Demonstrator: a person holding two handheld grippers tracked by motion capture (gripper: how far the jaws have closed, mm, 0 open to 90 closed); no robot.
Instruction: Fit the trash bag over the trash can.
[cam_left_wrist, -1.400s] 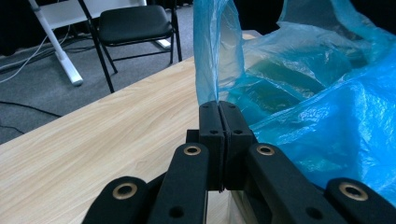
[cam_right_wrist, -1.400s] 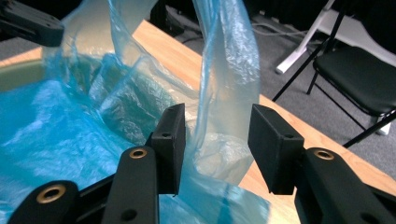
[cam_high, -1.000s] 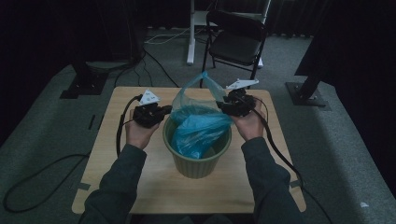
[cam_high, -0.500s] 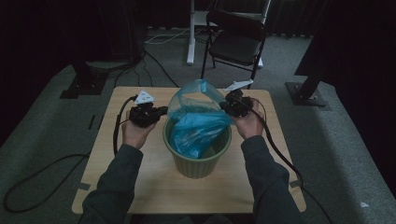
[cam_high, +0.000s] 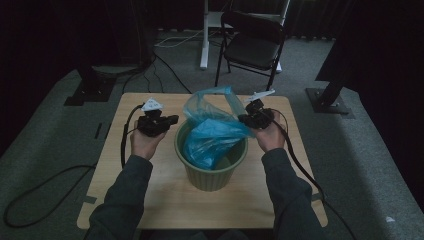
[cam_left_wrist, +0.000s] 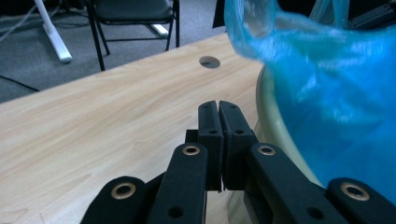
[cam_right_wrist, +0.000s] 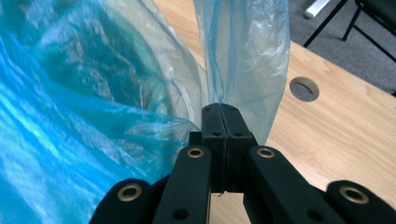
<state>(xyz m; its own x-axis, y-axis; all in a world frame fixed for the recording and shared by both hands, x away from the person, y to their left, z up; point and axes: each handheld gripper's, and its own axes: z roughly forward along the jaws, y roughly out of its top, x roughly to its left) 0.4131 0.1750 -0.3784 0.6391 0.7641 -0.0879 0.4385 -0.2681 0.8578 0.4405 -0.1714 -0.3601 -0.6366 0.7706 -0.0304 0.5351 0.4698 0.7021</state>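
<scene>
Right gripper (cam_right_wrist: 219, 108) pinches the blue bag (cam_right_wrist: 93, 107) over the bin (cam_high: 212, 172) — left gripper (cam_left_wrist: 218, 105) pressed together, holding nothing.

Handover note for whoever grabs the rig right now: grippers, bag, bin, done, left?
Right gripper: shut on the edge of the blue bag, holding it up at the bin's right side.
Left gripper: shut, holding nothing, beside the bin's left rim.
Green bin: mid-table, bag partly inside, its top bunched above the rim.
Done: bag is in the bin, one edge gripped.
Left, probably: grab the left edge with the left gripper, spread the mouth and fold it over the rim.
</scene>
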